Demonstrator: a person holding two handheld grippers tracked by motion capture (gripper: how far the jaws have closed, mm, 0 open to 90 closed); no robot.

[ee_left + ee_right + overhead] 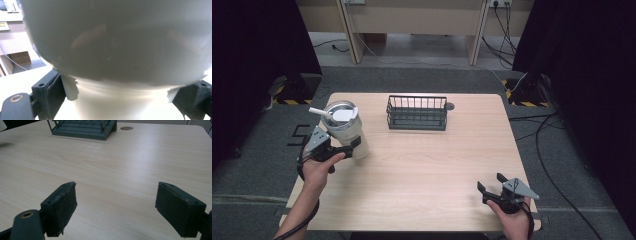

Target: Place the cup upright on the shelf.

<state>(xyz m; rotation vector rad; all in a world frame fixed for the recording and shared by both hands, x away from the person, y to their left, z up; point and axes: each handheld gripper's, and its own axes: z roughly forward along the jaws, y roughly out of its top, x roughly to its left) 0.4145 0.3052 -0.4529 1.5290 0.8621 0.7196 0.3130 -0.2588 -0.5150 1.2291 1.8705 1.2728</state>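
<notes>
The white tumbler was near the desk's left edge, tilted, its lid and straw leaning toward the far left corner. The left gripper pinched its lower body. The right gripper hovered spread at the near right corner.

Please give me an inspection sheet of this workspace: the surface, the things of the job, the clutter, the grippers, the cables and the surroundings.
Surface: light wooden table, with a round cable hole at the far edge.
Job's things: white tumbler with lid and straw, near the left edge, tilted.
Clutter: dark wire basket at the far middle; contents cannot be told.
Grippers: left gripper shut on the tumbler's lower body; right gripper open, above bare table near the front right corner.
Cables: several on the floor to the right, and one trailing from each gripper.
Surroundings: grey floor, black curtains at both sides, wooden furniture behind.
</notes>
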